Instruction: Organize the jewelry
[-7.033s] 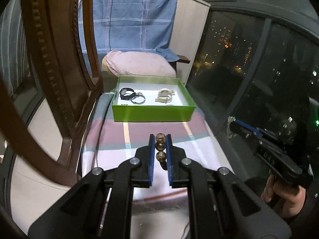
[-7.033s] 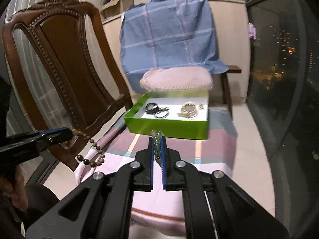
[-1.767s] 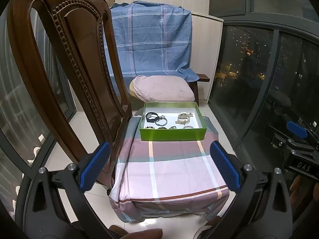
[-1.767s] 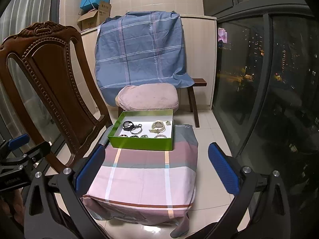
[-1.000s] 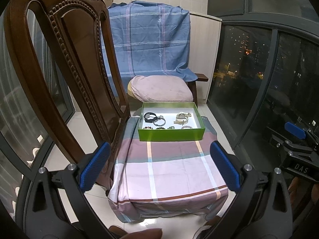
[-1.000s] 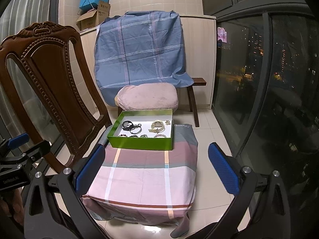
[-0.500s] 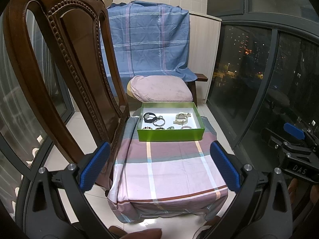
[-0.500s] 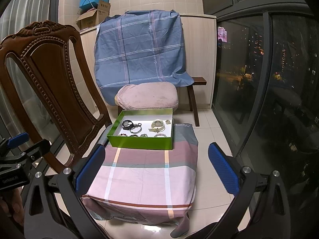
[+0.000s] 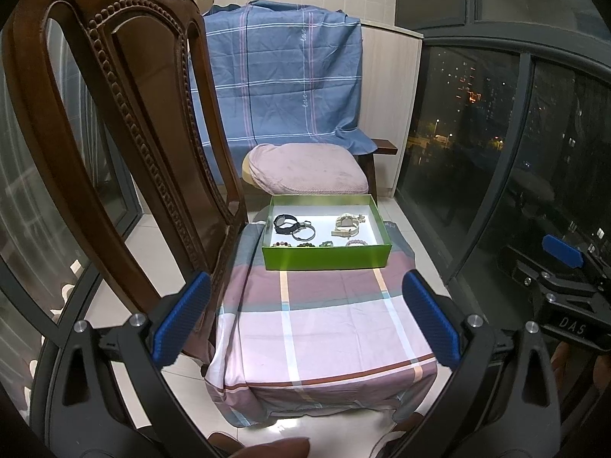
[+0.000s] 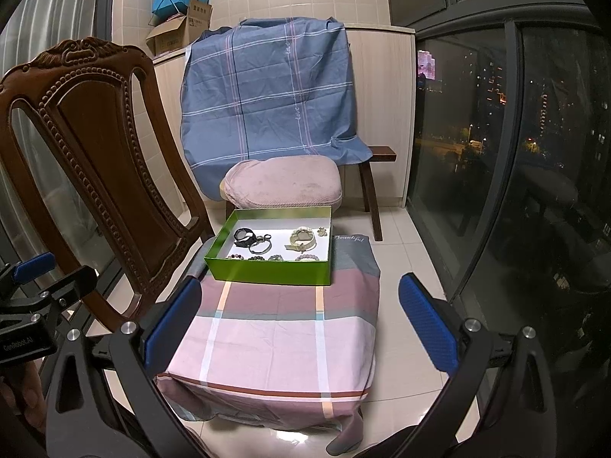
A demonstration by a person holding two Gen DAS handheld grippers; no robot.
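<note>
Chair point(image 9: 114, 145) filled frame's left; stool cloth point(image 9: 328, 320) lay bare, centre. Green box point(image 9: 324, 257), mid-frame, held all jewelry: watches point(image 9: 285, 223) in upper row, bead bracelets point(image 9: 305, 244) w/ other small pcs along near wall. Vs. 7 s earlier, L gripper point(image 9: 305, 320) & R gripper point(image 10: 299, 322) no longer pinched beads; both were wide apart, empty, pulled well back from box. Judged: sorting done.

"das" on right tool point(image 9: 569, 328); "genrobot.ai" on left tool point(image 10: 23, 343); "beautiful" on striped cloth point(image 10: 347, 238).
</note>
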